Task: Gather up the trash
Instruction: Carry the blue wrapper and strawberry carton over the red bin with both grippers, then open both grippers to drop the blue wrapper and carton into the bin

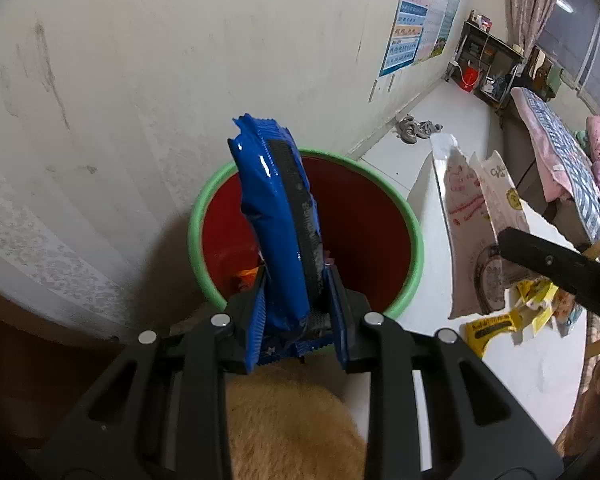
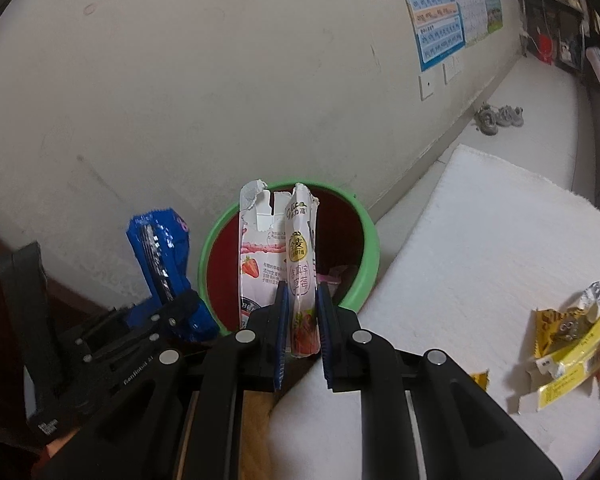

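My left gripper (image 1: 297,312) is shut on a blue cookie wrapper (image 1: 278,216) and holds it upright over the red bin with a green rim (image 1: 414,232). My right gripper (image 2: 303,324) is shut on a white and pink strawberry wrapper (image 2: 300,276), also upright at the bin's (image 2: 370,256) near edge. In the right wrist view the left gripper (image 2: 168,312) with the blue wrapper (image 2: 160,248) is at the left of the bin. In the left wrist view the strawberry wrapper (image 1: 476,232) hangs at the right. Some trash lies in the bin's bottom.
Yellow wrappers (image 2: 568,344) lie on the white table (image 2: 480,248) at the right; they also show in the left wrist view (image 1: 500,324). The bin stands against a white wall (image 1: 140,80). Shoes (image 2: 496,118) lie on the floor by the wall. A bed (image 1: 560,152) is far right.
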